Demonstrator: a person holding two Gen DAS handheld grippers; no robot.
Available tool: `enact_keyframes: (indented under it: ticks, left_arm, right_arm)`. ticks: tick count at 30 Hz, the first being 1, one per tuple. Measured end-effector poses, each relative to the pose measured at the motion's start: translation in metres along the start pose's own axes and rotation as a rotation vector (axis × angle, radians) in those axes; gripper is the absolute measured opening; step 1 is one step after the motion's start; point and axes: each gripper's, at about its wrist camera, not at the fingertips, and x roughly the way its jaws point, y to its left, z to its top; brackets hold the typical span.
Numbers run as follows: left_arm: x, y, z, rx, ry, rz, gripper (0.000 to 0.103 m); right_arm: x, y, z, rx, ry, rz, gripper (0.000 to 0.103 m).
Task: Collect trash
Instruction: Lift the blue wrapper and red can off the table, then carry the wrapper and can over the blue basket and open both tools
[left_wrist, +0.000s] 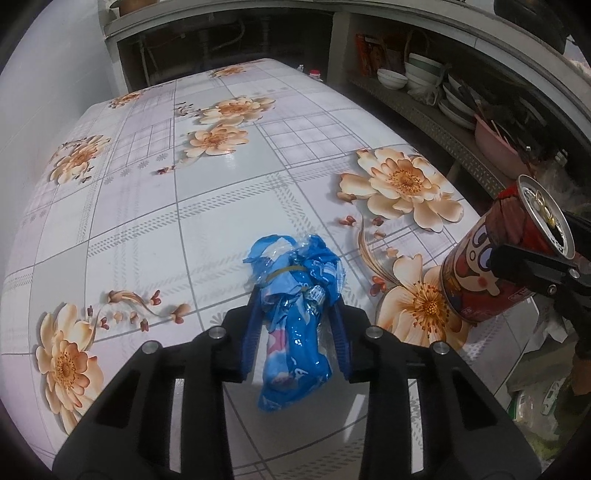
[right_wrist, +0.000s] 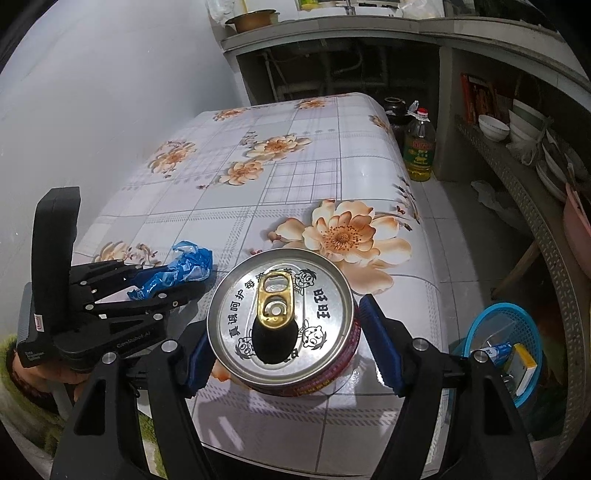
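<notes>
Floral tablecloth (left_wrist: 229, 206); left gripper (left_wrist: 297, 325) pinching blue wrapper (left_wrist: 295, 332), right gripper (right_wrist: 284, 339) clamps can (right_wrist: 280, 317) printed 旺旺

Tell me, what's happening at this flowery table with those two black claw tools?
A person is clearing rubbish with a handheld gripper in each hand. The left gripper has a crumpled blue plastic wrapper between its fingers, low over the floral tablecloth. The right gripper grips an opened red drink can, tilted up off the table. A blue plastic basket with some packaging in it sits on the floor beside the table.
</notes>
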Motion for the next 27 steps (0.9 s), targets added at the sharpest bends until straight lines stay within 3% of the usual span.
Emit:
enact_keyframes:
  ticks: [11,18,23,27]
  left_arm:
    - [-0.003,0.001,-0.001,0.001,-0.012,0.007,0.028]
    - [-0.020,-0.007,0.011,0.006,-0.055,-0.038,0.027]
    - [-0.037,-0.035,0.037,0.064,-0.111,-0.117,0.027]
    - [-0.042,-0.078,0.068,0.128,-0.119,-0.242,0.027]
  right_arm:
    - [-0.005,0.002,0.000,-0.017,-0.031,-0.024,0.067]
    - [-0.042,-0.023,0.005,0.058,-0.137,-0.051,0.066]
    - [-0.105,-0.076,0.000,0.176,-0.268,-0.211,0.066]
    - [-0.154,-0.127,-0.024,0.303,-0.341,-0.355,0.066]
